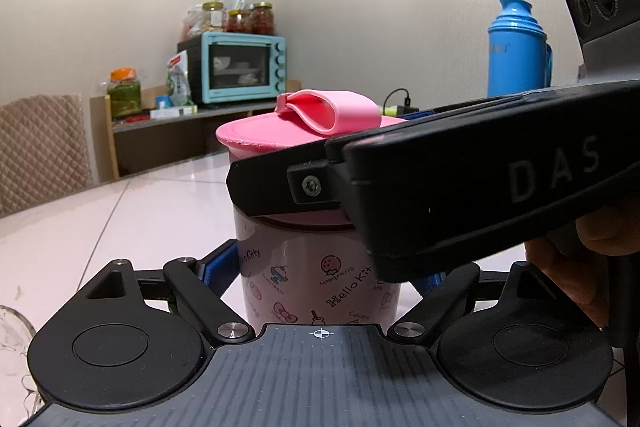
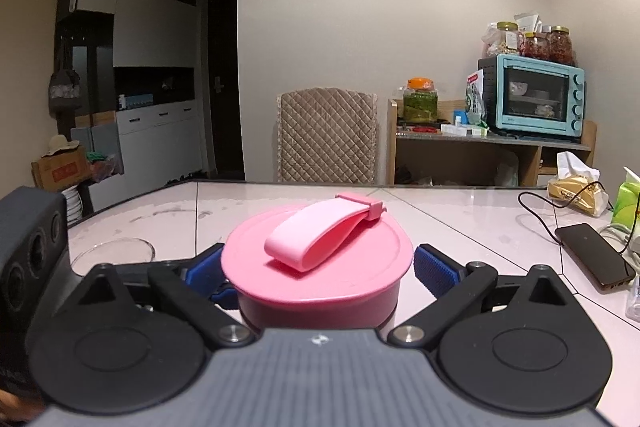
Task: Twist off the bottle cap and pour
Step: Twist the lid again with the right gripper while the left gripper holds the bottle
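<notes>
A pale pink cylindrical bottle printed with cartoon figures (image 1: 320, 279) stands upright on the glossy white tiled tabletop (image 1: 132, 211), and everything else is placed from it; its broad pink screw cap (image 2: 318, 259) with a flat pink loop strap (image 2: 320, 231) sits on top, level; the left hand-held gripper (image 1: 326, 273) has its blue-padded fingers (image 1: 218, 269) on either side of the bottle's body, seemingly touching it, so it appears to hold the bottle low down; the right hand-held gripper (image 2: 320, 269) sits higher, its blue pads (image 2: 434, 269) flanking the cap, the right pad just apart from the rim, so the jaws look narrowly parted around the cap; a clear glass dish (image 2: 114, 253) lies left of the bottle; a black phone (image 2: 594, 259) with its cable lies to the right.
</notes>
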The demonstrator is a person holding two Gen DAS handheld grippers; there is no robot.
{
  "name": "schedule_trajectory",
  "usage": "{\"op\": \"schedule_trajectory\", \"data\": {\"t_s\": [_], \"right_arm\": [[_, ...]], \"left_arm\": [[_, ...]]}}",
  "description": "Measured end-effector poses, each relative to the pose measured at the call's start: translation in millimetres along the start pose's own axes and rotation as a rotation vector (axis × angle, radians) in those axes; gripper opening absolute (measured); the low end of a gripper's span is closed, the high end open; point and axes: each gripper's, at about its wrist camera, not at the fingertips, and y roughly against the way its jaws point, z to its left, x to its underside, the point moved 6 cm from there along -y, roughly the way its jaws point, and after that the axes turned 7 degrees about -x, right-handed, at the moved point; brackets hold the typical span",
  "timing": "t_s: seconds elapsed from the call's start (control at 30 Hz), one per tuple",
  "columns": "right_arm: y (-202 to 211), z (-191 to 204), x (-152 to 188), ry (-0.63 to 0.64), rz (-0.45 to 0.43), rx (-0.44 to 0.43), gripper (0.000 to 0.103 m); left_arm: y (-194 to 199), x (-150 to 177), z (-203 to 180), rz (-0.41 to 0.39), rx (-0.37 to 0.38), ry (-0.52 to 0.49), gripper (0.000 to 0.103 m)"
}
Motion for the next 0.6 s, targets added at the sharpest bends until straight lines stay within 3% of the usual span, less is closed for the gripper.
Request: {"op": "schedule_trajectory", "data": {"t_s": [0.27,0.6], "right_arm": [[1.4,2.5,-0.5,0.010,0.007,-0.014,0.087],[3.1,1.7,-1.2,0.029,0.016,-0.048,0.087]], "left_arm": [[0.1,0.0,-1.0,0.000,0.000,0.000,0.090],[0.4,0.4,-1.3,0.000,0.001,0.000,0.090]]}}
